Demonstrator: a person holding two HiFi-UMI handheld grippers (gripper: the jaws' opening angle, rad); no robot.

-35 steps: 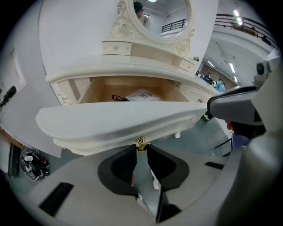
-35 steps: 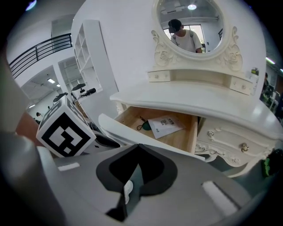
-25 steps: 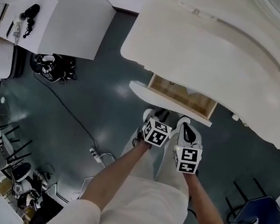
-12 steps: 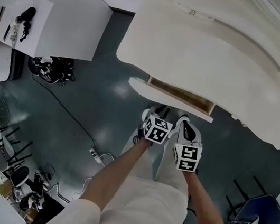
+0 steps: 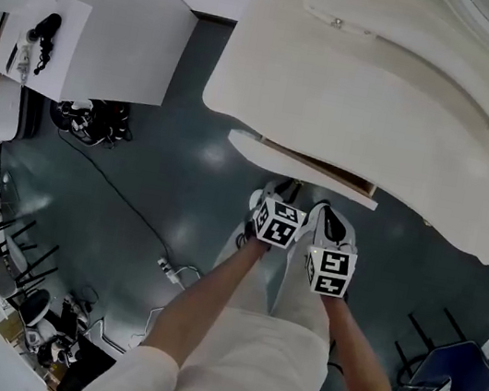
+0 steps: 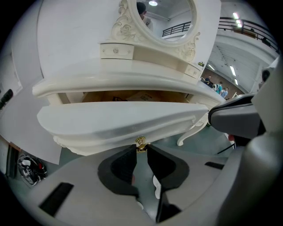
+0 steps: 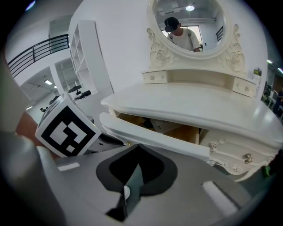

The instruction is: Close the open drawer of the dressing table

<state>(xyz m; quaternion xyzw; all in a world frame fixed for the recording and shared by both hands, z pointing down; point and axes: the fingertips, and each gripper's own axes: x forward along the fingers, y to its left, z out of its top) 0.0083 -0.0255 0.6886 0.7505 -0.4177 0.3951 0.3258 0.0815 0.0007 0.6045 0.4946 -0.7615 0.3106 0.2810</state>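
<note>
The white dressing table (image 5: 377, 82) fills the upper right of the head view. Its drawer front (image 5: 301, 165) stands out a little from under the top. In the left gripper view a strip of the drawer's wooden inside (image 6: 132, 96) shows above the curved front (image 6: 119, 121). My left gripper (image 6: 141, 148) is shut on the small gold knob (image 6: 141, 141) at the front's lower edge. My right gripper (image 7: 135, 146) is shut with nothing between its jaws, its tips close under the drawer front (image 7: 154, 137), just right of the left gripper's marker cube (image 7: 66, 128).
A white desk (image 5: 124, 28) with small dark items stands at the left. A cable (image 5: 130, 207) runs across the dark floor. Chairs (image 5: 17, 262) crowd the lower left. The table's round mirror (image 7: 190, 26) and small upper drawers (image 7: 154, 77) rise behind.
The drawer has slid in under the table top, so less of its wooden inside shows. Both grippers have moved with it toward the table.
</note>
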